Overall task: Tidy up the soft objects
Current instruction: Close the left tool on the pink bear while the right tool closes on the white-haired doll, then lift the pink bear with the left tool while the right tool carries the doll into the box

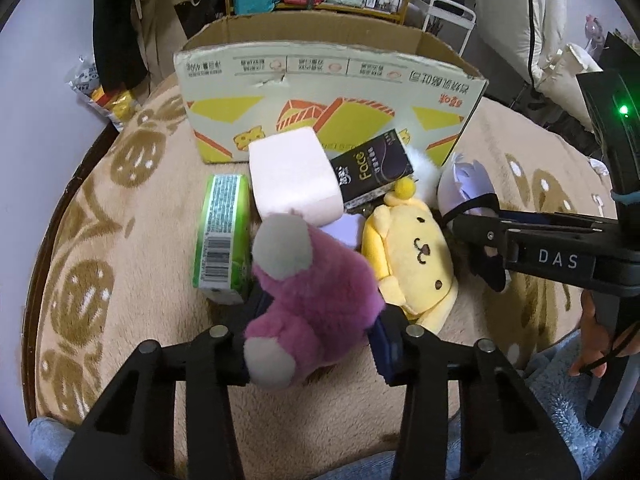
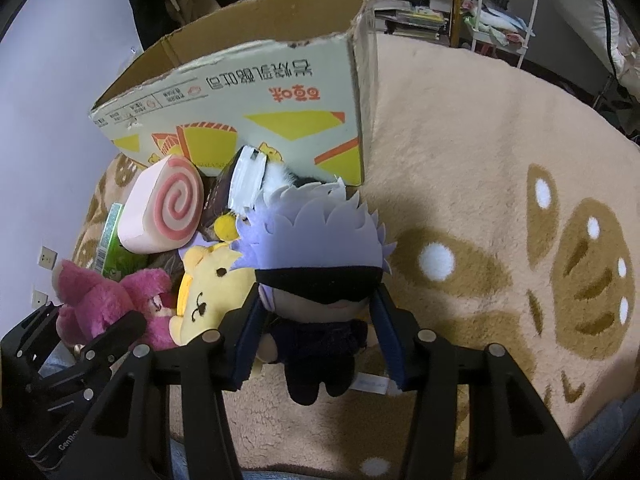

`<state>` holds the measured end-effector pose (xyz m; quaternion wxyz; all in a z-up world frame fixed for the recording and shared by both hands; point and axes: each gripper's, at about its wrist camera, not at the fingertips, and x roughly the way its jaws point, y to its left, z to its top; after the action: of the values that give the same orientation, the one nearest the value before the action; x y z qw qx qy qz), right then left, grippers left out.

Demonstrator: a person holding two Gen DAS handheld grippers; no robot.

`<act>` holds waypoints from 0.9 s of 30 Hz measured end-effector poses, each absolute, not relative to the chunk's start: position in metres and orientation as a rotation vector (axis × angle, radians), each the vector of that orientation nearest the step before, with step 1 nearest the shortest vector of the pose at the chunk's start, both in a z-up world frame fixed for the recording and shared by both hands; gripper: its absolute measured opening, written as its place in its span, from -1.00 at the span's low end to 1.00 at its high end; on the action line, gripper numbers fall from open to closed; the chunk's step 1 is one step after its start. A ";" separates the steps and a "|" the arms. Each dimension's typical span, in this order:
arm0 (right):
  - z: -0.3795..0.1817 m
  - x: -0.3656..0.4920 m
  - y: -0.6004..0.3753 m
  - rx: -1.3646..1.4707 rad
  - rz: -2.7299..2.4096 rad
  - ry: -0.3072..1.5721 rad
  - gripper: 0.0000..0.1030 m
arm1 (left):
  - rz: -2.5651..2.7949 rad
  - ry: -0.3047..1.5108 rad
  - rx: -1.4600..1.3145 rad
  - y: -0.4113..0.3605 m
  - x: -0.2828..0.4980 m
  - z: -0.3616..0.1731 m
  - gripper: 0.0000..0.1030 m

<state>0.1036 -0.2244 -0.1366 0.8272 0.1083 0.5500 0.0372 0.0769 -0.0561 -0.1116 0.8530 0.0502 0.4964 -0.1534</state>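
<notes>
the left gripper (image 1: pixel 316 320) has its jaws pressed on a pink plush bear (image 1: pixel 316 292) beside a yellow plush dog (image 1: pixel 416 256).

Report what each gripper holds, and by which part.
Left gripper: pink plush bear, clamped across its body. Right gripper: lavender-haired doll, gripped at its head and upper body.

**Fleece, Plush and Cardboard**

The rug (image 2: pixel 460 128) is deep, matt fleece. The pink bear (image 1: pixel 316 296) has shaggy fur; the yellow dog plush (image 1: pixel 416 256) is short, smooth velour. The cardboard box (image 1: pixel 332 92) shows printed matt paper with torn edges. The green pack (image 1: pixel 222 232) is glossy film.
</notes>
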 end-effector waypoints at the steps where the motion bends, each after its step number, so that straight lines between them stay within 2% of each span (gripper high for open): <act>1: -0.134 0.102 -0.225 0.229 0.076 1.156 0.06 | -0.326 1.036 0.107 -0.057 0.076 -0.110 -0.19; 13: -0.095 0.083 -0.230 0.228 0.070 1.012 0.05 | -0.283 0.892 0.107 -0.047 0.062 -0.085 -0.19; 27: -0.046 0.056 -0.237 0.259 0.042 0.744 0.05 | -0.226 0.574 0.226 -0.042 0.021 -0.029 -0.18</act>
<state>0.0563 -0.2367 -0.0464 0.9232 0.1261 0.3626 0.0206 0.0211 -0.0418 -0.0286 0.9465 0.1110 0.2819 -0.1111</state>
